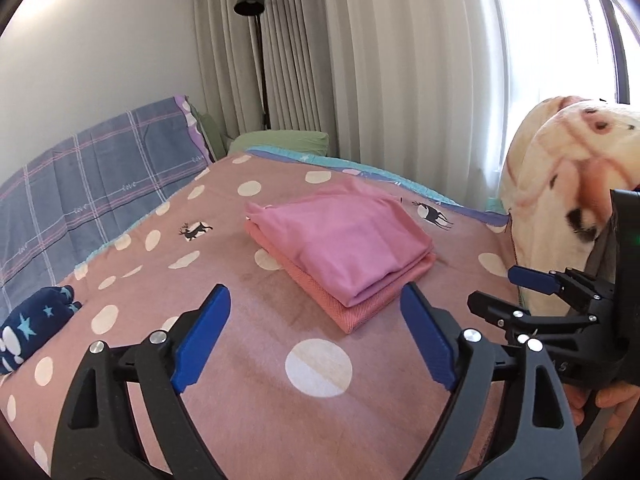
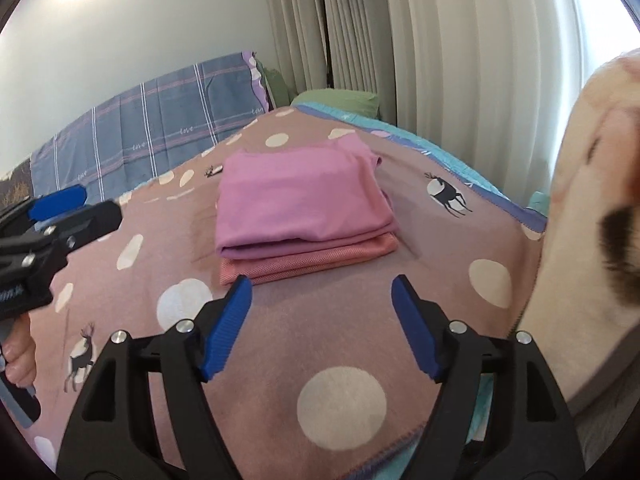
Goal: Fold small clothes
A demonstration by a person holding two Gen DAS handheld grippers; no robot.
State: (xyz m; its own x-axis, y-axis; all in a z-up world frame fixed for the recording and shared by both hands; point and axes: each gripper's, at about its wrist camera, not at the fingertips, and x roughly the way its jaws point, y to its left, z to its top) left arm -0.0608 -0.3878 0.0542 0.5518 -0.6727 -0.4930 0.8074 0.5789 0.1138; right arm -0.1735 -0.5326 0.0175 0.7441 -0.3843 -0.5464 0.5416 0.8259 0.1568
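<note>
A folded pink garment (image 1: 340,240) lies on top of a folded salmon garment (image 1: 352,308) in a neat stack on the pink dotted bedspread (image 1: 248,312). In the right wrist view the pink garment (image 2: 300,204) and the salmon one (image 2: 312,264) lie just beyond my fingertips. My left gripper (image 1: 316,328) is open and empty, just short of the stack's near corner. My right gripper (image 2: 320,324) is open and empty, close in front of the stack. It also shows at the right of the left wrist view (image 1: 504,288).
A cream plush blanket (image 1: 560,184) is piled at the right edge of the bed. A navy star-patterned cloth (image 1: 32,328) lies at the left. A blue plaid pillow (image 1: 100,176) and green pillows (image 1: 280,140) are at the head. A black floor lamp (image 1: 256,40) stands by the curtains.
</note>
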